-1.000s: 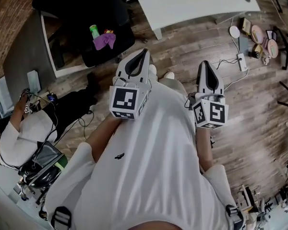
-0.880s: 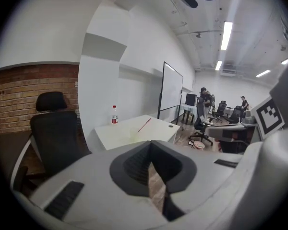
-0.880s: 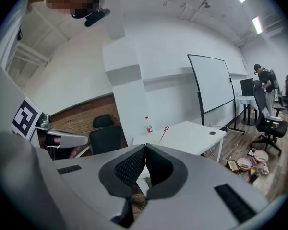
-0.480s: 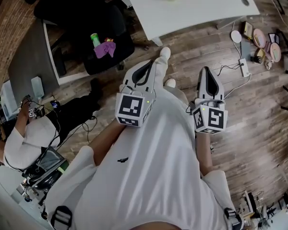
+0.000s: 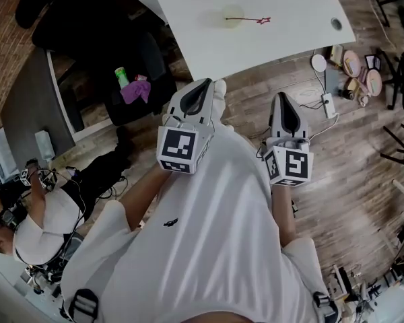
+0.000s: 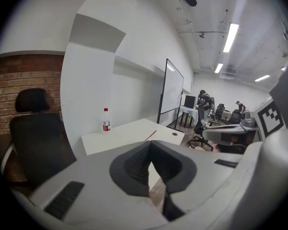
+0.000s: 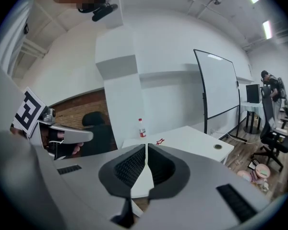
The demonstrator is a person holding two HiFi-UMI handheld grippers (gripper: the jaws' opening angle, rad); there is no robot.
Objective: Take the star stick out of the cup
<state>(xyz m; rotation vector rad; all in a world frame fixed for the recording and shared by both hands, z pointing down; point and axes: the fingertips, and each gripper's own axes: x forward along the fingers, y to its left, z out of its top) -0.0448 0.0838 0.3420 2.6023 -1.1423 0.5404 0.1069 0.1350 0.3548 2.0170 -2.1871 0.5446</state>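
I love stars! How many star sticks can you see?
1. The star stick rests in the cup on the white table, its star sticking out sideways. More could be hidden beyond the view.

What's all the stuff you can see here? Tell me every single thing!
table: one, white, top of the head view.
cup: one, pale, on the table.
star stick: one, red, sticking out of the cup.
bottle: one, clear with a red cap, on the table's far end.
chair: one, black, left of the table.
whiteboard: one, white, beyond the table.
seated person: one, white top, lower left.
left tool: one, white and black, shut, empty.
right tool: one, same colours, shut, empty.
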